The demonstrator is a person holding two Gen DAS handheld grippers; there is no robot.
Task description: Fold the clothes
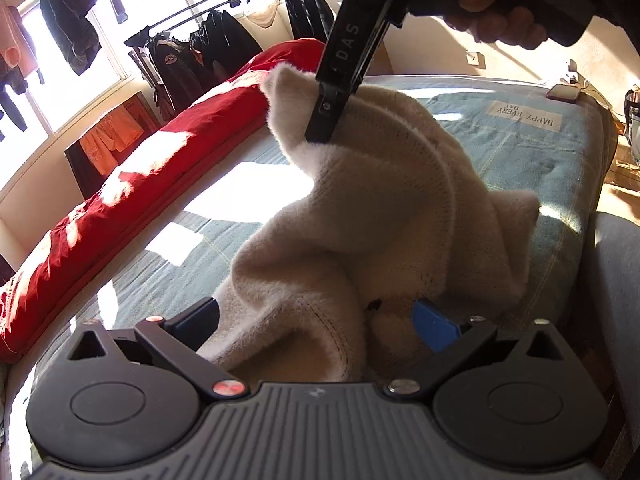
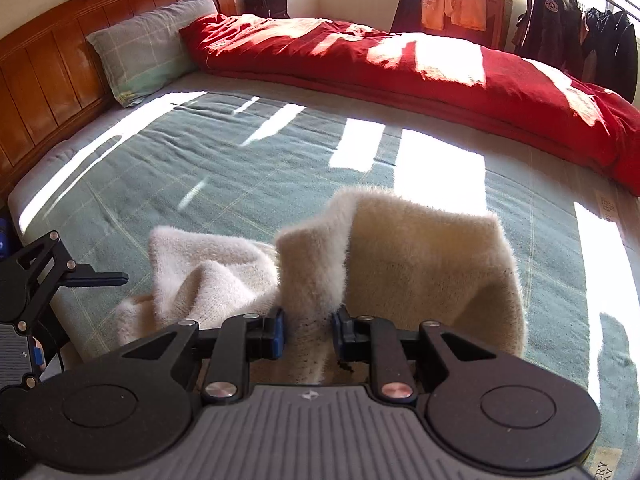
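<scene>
A cream fuzzy sweater [image 1: 384, 208] lies bunched on the green checked bedsheet [image 1: 520, 152]. My right gripper [image 1: 320, 128] comes down from above, held by a hand, and pinches a raised fold of it near the far edge. In the right wrist view the same gripper [image 2: 308, 332] has its blue pads pressed on a fold of the sweater [image 2: 420, 256], which drapes down on both sides. My left gripper [image 1: 316, 320] stands wide open at the near end, with loose sweater cloth lying between its fingers. One of its fingers [image 2: 108, 279] shows beside the sweater's left edge.
A red duvet [image 2: 400, 60] runs along the far side of the bed, with a grey pillow [image 2: 148, 48] against the wooden headboard [image 2: 48, 52]. A phone [image 1: 564, 92] lies at the bed's corner. Dark clothes hang on a rack [image 1: 208, 44] by the window.
</scene>
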